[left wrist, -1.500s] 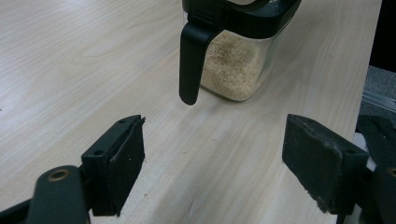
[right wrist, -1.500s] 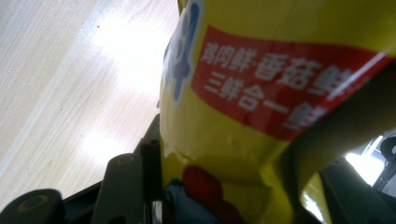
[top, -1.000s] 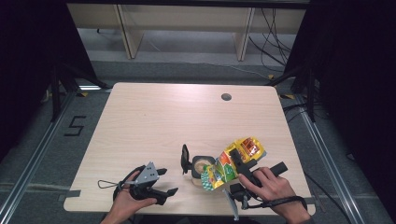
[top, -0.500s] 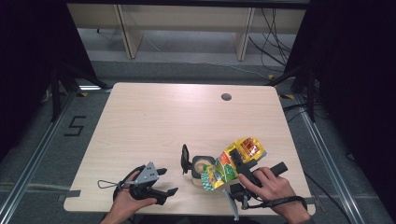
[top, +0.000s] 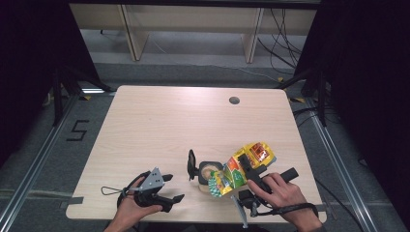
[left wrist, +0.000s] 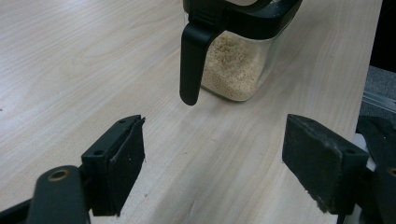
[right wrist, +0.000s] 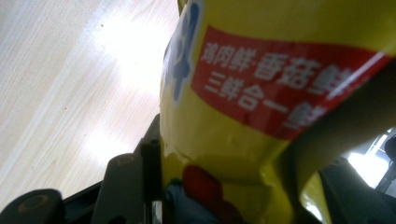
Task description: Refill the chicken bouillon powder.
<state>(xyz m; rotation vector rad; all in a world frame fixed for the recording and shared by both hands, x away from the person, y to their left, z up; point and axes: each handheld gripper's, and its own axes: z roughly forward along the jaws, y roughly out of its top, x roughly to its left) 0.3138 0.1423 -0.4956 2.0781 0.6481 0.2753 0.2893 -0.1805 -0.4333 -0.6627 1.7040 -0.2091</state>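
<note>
The right gripper (top: 244, 170) squeezes a shiny yellow bag (top: 241, 166), tipped over the open jar (top: 209, 172), prob. so the stuff inside can pour in. The bag is soft and crinkly, w/ red print. The jar is clear w/ a black top and flip lid, sandy grains inside. The left gripper (top: 170, 189) rests on the table (top: 169, 121), jaws wide, nothing between; the jar stands just ahead of them.
</note>
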